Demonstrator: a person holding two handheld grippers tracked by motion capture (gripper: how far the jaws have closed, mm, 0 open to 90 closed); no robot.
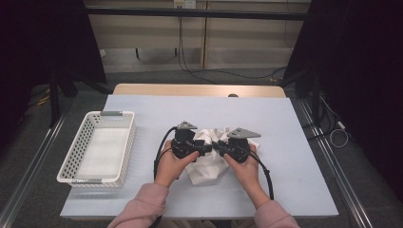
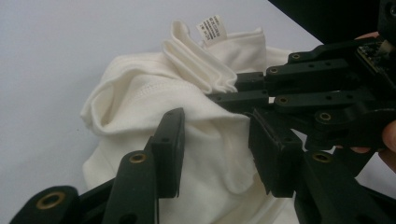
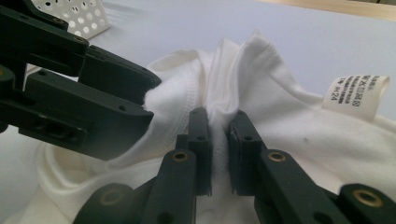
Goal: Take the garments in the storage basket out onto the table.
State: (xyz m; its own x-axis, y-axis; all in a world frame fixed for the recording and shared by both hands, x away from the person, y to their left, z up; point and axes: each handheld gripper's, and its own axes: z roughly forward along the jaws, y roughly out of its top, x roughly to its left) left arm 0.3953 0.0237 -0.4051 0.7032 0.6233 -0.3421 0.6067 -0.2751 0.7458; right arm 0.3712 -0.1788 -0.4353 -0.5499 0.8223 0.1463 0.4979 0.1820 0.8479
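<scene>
A crumpled white garment (image 1: 209, 159) with a sewn-in label (image 3: 356, 97) lies right of the white basket (image 1: 97, 146). The right gripper (image 3: 219, 135) pinches a fold; the left gripper (image 2: 217, 144) straddles the cloth, jaws apart.

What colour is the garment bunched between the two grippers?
White, or slightly off-white; the garment shows best in the right gripper view, with its small printed label.
</scene>
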